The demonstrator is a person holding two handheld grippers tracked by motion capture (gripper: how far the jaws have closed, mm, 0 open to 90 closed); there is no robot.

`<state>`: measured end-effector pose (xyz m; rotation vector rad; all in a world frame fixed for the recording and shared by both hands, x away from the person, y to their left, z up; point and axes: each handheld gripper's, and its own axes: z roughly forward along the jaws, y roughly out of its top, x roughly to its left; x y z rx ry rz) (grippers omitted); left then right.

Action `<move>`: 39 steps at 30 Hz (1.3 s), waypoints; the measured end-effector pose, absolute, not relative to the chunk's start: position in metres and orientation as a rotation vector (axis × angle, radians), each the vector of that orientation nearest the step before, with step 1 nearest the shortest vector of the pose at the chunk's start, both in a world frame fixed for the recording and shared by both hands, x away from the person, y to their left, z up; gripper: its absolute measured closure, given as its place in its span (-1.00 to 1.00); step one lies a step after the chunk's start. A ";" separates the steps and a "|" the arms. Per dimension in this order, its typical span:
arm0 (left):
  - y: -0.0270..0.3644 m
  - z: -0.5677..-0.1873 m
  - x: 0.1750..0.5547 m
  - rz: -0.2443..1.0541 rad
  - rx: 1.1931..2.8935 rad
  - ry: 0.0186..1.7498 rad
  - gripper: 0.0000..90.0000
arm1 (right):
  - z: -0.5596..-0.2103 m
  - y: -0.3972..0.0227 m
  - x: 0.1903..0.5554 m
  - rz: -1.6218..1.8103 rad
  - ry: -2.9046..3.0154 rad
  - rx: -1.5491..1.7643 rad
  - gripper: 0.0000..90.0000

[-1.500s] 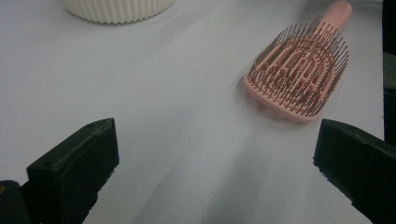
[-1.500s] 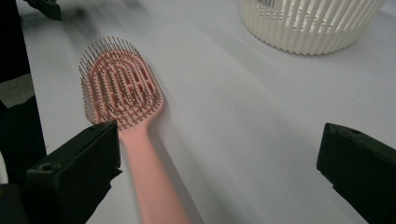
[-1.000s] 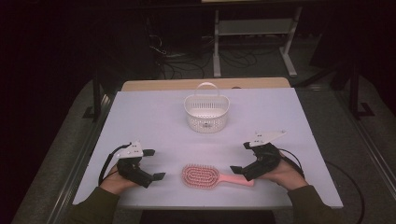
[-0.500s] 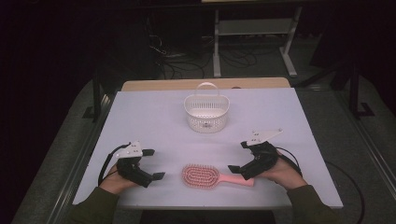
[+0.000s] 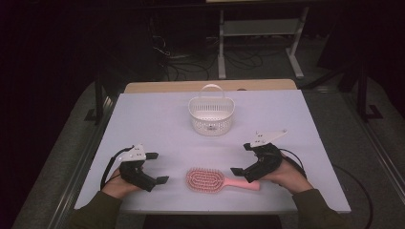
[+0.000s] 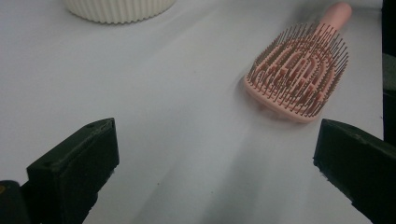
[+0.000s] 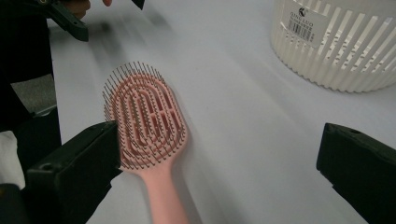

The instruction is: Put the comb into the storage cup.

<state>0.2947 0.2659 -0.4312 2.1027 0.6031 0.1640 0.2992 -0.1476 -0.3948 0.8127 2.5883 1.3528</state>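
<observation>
High view. Pink hairbrush point(image 5: 213, 180): lower centre of frame, flat on the white table point(image 5: 157, 119), bristles up, handle pointing right. Right gripper point(image 5: 244, 159): right of centre, jaws apart, nearest the handle end, not touching. Left gripper point(image 5: 156, 167): lower left, jaws apart, holding nothing. White slatted basket point(image 5: 211, 114): upper centre, handle raised; appears empty, though its floor is only partly seen.

Left gripper view. Hairbrush point(image 6: 299, 77) upper right, clear of both jaws; basket point(image 6: 119, 9) base at top edge.

Right gripper view. Hairbrush point(image 7: 147, 121) left of centre, its head beside the left jaw; basket point(image 7: 341, 42) upper right. Judgement: swing the jaws across the handle, not the bristles, and close squarely before lifting.
</observation>
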 end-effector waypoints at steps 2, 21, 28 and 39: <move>0.266 -0.431 0.295 0.164 2.103 0.602 -1.00 | -0.394 -0.147 0.299 1.356 2.590 0.809 -1.00; 0.266 -0.431 0.295 0.160 2.097 0.607 -1.00 | -0.395 -0.135 0.298 1.353 2.620 0.770 -1.00; 0.265 -0.432 0.295 0.159 2.101 0.607 -1.00 | -0.398 -0.126 0.298 1.332 2.660 0.733 -1.00; 0.265 -0.432 0.296 0.156 2.099 0.607 -1.00 | -0.403 -0.115 0.298 1.290 2.718 0.678 -1.00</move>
